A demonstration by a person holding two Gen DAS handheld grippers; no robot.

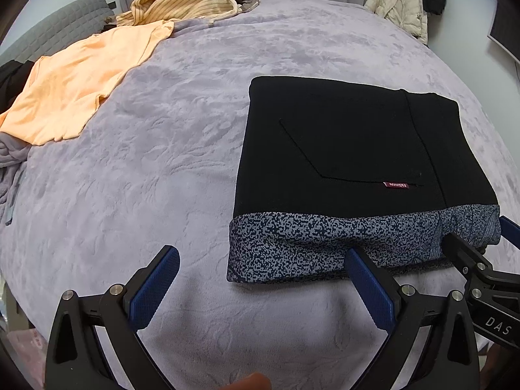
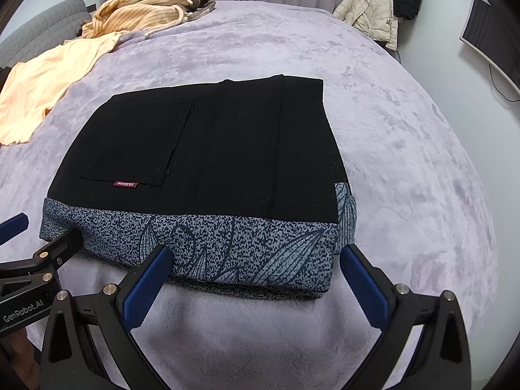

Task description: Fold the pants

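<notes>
The black pants (image 1: 351, 143) lie folded into a compact rectangle on the lilac plush blanket (image 1: 169, 162), with a speckled blue-grey band along the near edge and a small red label by the pocket. My left gripper (image 1: 260, 260) is open at the fold's near left corner; its right finger (image 1: 367, 279) reaches the band's edge. My right gripper (image 2: 256, 253) is open too, its fingertips spread at the near edge of the pants (image 2: 208, 149). Neither holds cloth. Each gripper shows at the edge of the other's view: right gripper (image 1: 481, 234), left gripper (image 2: 42, 227).
An orange T-shirt (image 1: 78, 84) lies spread at the far left of the bed, with a striped yellow garment (image 1: 182, 1) bunched behind it. A cream jacket (image 1: 403, 3) hangs at the far right. A grey padded headboard (image 1: 55, 26) stands at the left, a dark screen (image 2: 494, 42) on the right wall.
</notes>
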